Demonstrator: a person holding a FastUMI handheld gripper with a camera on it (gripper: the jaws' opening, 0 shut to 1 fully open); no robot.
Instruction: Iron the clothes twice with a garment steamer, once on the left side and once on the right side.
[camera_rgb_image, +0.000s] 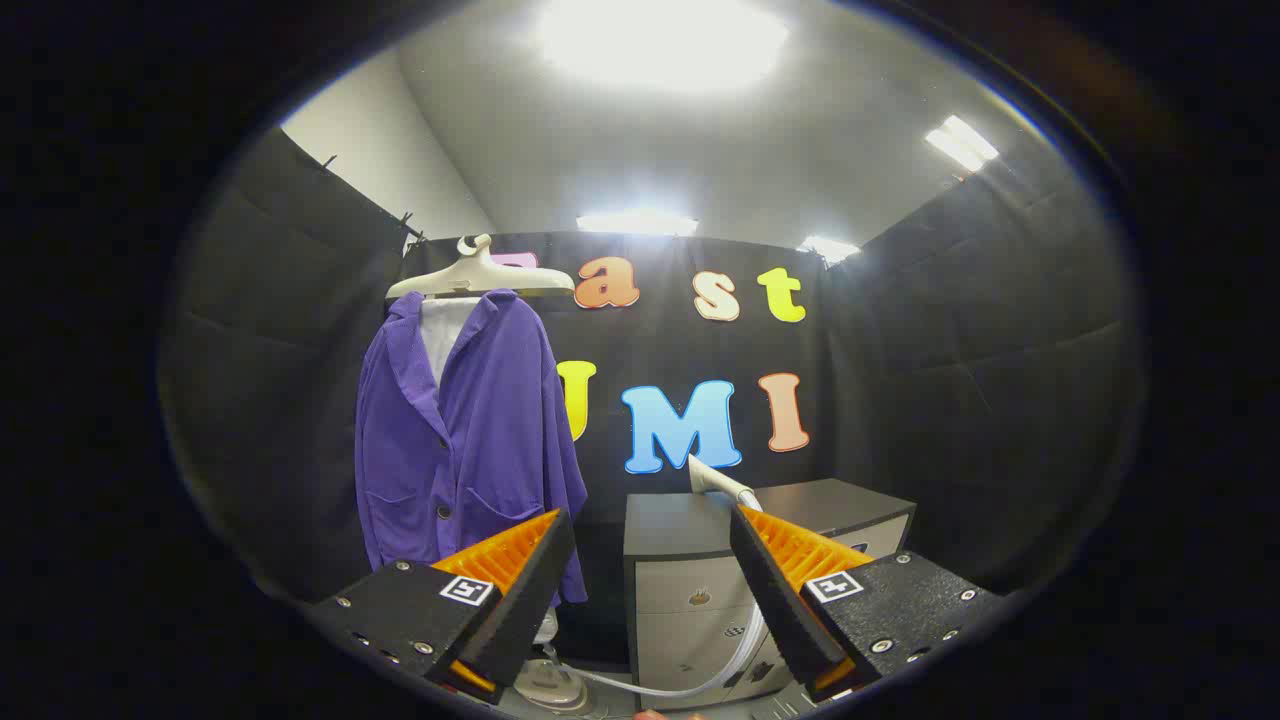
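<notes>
Gripper view looked across the booth toward a purple jacket (465, 440) hanging on a pale hanger (478, 272) against the black cloth wall. A white garment (436, 335) showed inside the jacket's open collar, and dark buttons ran down its front above two patch pockets. To the right of the jacket stood a low cabinet (690, 580) with a dark top and pale drawer fronts, close to the jacket's hem but apart from it. On the cabinet's top surface, right of the jacket and lower than its pockets, lay the white steamer head (718, 481), its nozzle pointing up and toward the jacket; its rear end was hidden behind one finger. A clear hose (690, 685) curved down in front of the cabinet toward the steamer base (550, 685) on the floor, which sat below the jacket's hem and partly behind the other finger. The hand-held gripper (650, 535) was spread wide, holding nothing, with the gap between its fingers framing the strip between the jacket's right edge and the cabinet. It was well short of the jacket and not touching the steamer head. Bright ceiling lights (660, 40) glared above the jacket and the wall.
</notes>
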